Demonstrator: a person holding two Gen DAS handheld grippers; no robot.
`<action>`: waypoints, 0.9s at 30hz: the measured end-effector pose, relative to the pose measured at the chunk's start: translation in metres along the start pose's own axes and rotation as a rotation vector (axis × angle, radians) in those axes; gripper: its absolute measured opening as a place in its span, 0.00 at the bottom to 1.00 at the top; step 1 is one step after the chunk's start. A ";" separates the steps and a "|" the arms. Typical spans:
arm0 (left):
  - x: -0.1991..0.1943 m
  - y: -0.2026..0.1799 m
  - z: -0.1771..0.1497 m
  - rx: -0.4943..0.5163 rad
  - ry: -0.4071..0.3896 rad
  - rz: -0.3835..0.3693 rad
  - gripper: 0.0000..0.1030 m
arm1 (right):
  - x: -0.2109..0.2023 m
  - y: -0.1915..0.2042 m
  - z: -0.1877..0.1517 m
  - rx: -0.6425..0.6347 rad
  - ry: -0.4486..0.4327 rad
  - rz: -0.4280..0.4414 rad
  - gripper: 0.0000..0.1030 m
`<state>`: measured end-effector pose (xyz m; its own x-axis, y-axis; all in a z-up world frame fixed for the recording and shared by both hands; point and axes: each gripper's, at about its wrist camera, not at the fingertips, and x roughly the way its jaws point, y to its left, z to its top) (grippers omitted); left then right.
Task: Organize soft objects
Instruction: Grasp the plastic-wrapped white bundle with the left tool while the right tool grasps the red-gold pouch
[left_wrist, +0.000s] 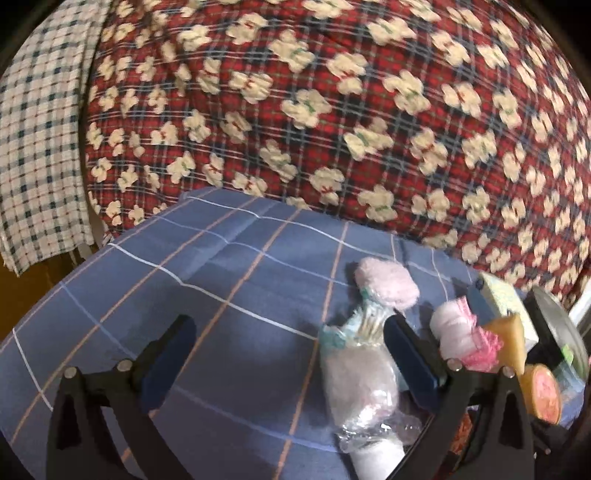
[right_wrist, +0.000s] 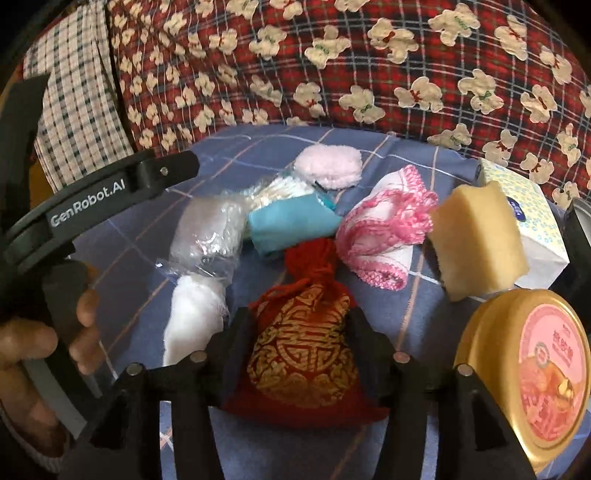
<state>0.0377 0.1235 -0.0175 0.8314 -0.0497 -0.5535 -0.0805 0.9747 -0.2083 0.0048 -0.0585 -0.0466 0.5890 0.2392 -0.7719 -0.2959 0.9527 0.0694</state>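
Below, the right gripper is clamped on the red-and-gold drawstring pouch, which lies on the blue checked bedsheet. At one o'clock from the pouch lies a pink-edged folded cloth; at eleven o'clock, a teal cloth. The left gripper gapes wide above the sheet, a plastic-wrapped white bundle beside its right finger.
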 end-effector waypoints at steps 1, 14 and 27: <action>0.001 -0.003 -0.001 0.017 0.007 -0.002 1.00 | 0.002 0.000 0.000 -0.002 0.013 -0.007 0.55; 0.025 -0.040 -0.015 0.183 0.189 -0.050 1.00 | -0.020 -0.009 -0.002 -0.003 -0.065 0.079 0.31; 0.041 -0.026 -0.027 0.072 0.292 -0.164 0.38 | -0.078 -0.024 -0.005 0.050 -0.401 0.051 0.31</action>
<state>0.0594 0.0901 -0.0565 0.6364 -0.2576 -0.7271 0.0890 0.9608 -0.2626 -0.0375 -0.1006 0.0089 0.8238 0.3315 -0.4599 -0.3015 0.9432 0.1397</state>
